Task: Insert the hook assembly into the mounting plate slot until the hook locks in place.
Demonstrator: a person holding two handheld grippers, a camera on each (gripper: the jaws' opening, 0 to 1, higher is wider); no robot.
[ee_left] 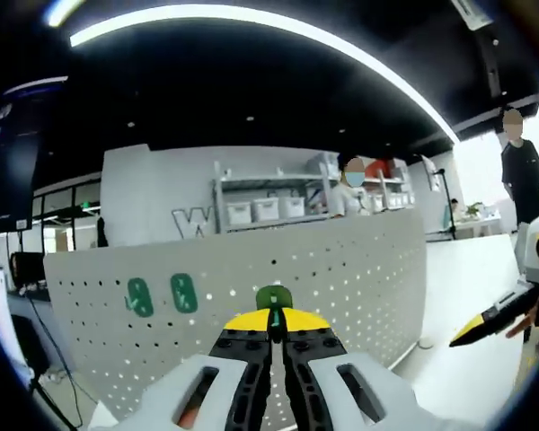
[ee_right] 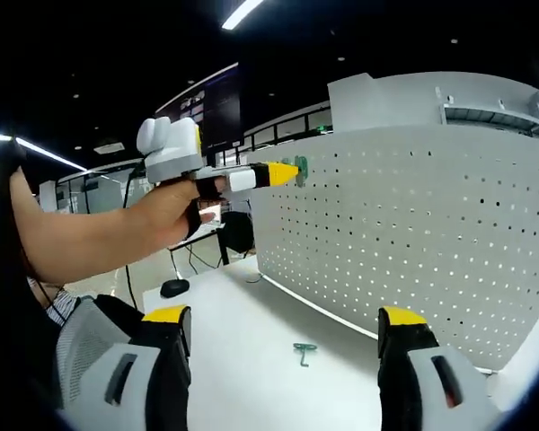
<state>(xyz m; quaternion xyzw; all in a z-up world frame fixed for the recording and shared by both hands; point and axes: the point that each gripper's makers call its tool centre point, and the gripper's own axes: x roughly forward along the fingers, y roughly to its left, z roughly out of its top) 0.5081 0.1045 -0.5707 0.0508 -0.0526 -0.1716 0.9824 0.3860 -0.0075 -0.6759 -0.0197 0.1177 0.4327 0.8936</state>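
Two green hooks (ee_left: 162, 294) already sit side by side on the white pegboard (ee_left: 359, 269), toward its left edge. Clenched on a third green hook (ee_left: 273, 298), the left gripper (ee_left: 273, 325) presses it at the board face, seemingly touching. Another green hook (ee_right: 304, 353) lies on the white table (ee_right: 234, 332), near the board's foot. The right gripper (ee_right: 283, 334) hangs released, jaws wide.

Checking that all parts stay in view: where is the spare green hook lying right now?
In the right gripper view, the spare green hook lies flat on the white table, just before the pegboard base, between the right gripper's jaws.
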